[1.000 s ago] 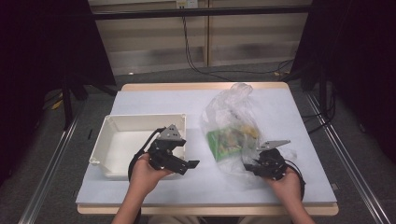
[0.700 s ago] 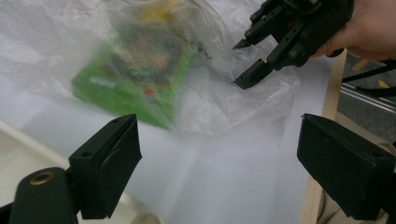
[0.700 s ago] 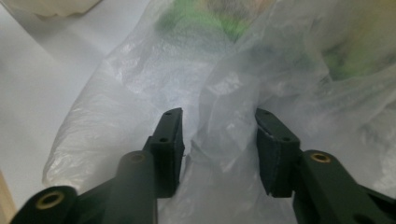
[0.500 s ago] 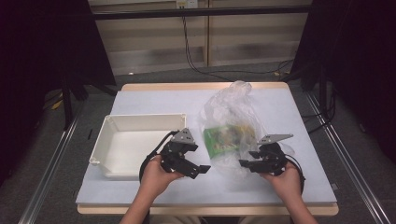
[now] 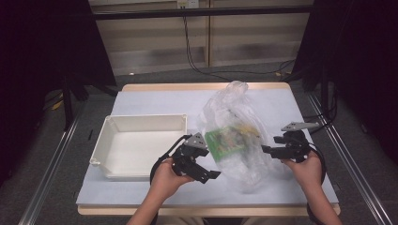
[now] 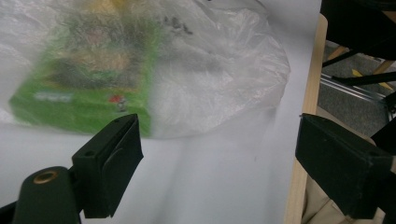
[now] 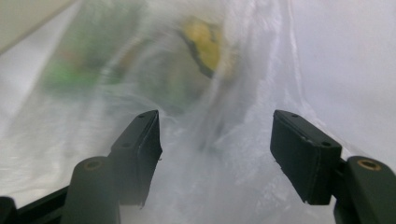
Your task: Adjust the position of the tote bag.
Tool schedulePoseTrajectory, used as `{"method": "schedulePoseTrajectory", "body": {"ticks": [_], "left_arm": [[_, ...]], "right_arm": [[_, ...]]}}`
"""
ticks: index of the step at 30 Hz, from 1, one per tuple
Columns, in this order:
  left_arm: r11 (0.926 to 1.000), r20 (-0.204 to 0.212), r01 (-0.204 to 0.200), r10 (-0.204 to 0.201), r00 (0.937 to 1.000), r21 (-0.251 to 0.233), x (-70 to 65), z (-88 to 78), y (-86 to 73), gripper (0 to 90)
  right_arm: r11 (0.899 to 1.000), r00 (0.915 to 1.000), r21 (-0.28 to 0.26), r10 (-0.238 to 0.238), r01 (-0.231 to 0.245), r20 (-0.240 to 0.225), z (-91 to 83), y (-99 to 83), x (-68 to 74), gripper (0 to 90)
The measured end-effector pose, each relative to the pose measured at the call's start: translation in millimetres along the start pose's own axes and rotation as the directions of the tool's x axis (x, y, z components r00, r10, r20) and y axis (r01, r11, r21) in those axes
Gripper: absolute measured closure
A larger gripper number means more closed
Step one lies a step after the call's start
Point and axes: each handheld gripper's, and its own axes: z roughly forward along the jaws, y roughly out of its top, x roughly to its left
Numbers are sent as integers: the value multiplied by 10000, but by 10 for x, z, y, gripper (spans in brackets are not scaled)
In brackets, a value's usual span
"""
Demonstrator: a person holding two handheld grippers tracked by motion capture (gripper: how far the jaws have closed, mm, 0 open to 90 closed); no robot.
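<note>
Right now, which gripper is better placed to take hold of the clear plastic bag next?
The right gripper, probably. Its jaws have just been opening and stand apart with the plastic bag film directly between them. The left gripper is also open, but its jaws frame bare table, with the bag lying beyond them.

Landmark = plastic bag (image 5: 234, 136), lying on the table (image 5: 155, 101) right of centre, w/ a flat packet (image 5: 225, 141) inside it, toward the bag's left-near part. Tray (image 5: 141, 145) sits left of the bag, just beside it, also on the table. Left gripper (image 5: 206, 173) is at the bag's near-left corner, betw. tray and bag, jaws apart over bare tabletop just short of the bag. Right gripper (image 5: 267, 150) is at the bag's right edge, pointing into it; jaws have just been opening, w/ bag film betw. them, not pinched.
</note>
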Motion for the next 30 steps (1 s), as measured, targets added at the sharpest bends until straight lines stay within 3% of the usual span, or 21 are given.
{"method": "schedulePoseTrajectory", "body": {"ticks": [3, 4, 5, 8, 9, 11, 14, 16, 17, 19, 21, 22, 28, 30], "left_arm": [[10000, -77, 76, -76, 9999, 49, -7, 14, 9, 149], [9999, 6, 99, -99, 10000, -134, -6, 42, 6, 149], [10000, -100, 15, -15, 9999, -36, -15, 65, 17, 149], [10000, -44, -85, 85, 10000, -41, -28, 87, 35, 149], [9998, 15, 87, -87, 10000, -180, -43, 96, 37, 150], [9999, -46, 4, -5, 10000, -126, -50, 115, 45, 158], [9995, -112, 301, -302, 9995, -134, -70, 172, 46, 159], [9990, -98, 403, -405, 9991, -169, -78, 210, 44, 162], [9991, -175, 403, -406, 9990, -145, -76, 226, 42, 170], [9984, -169, 512, -516, 9985, -235, -89, 256, 33, 176], [9992, -228, 398, -399, 9989, -38, -105, 310, 26, 186], [9994, -254, 352, -352, 9991, 27, -111, 334, 21, 188], [9977, -164, 492, -485, 9987, 457, -125, 495, -14, 214], [9985, -176, 350, -343, 9993, 426, -129, 559, -29, 225]], "right_arm": [[9976, 9995, 631, -274, 281, -130, 137, -59, -26, 371], [9976, 9995, 631, -274, 281, -130, 137, -59, -26, 371], [9891, 9973, 1275, -726, 735, -120, 232, -105, 29, 477], [9880, 9953, 1307, -753, 826, -601, 287, -163, 132, 636], [9881, 9944, 1210, -878, 944, -593, 283, -184, 176, 698], [9903, 9931, 1142, -689, 796, -950, 284, -200, 234, 786], [9885, 9866, 1130, -842, 1003, -1398, 288, -220, 379, 887], [9915, 9809, 1066, -534, 744, -1873, 296, -229, 489, 891], [9912, 9737, 1058, -545, 795, -2212, 314, -231, 558, 889], [9887, 9629, 917, -922, 1188, -2536, 337, -238, 709, 828], [9867, 9650, 665, -1299, 1485, -2280, 298, -212, 803, 681], [9893, 9672, 478, -1237, 1375, -2217, 262, -181, 807, 637], [9931, 9812, 84, -1145, 1172, -1552, 52, -59, 649, 516], [9935, 9855, 81, -1118, 1138, -1279, 9, -32, 580, 480]]}}
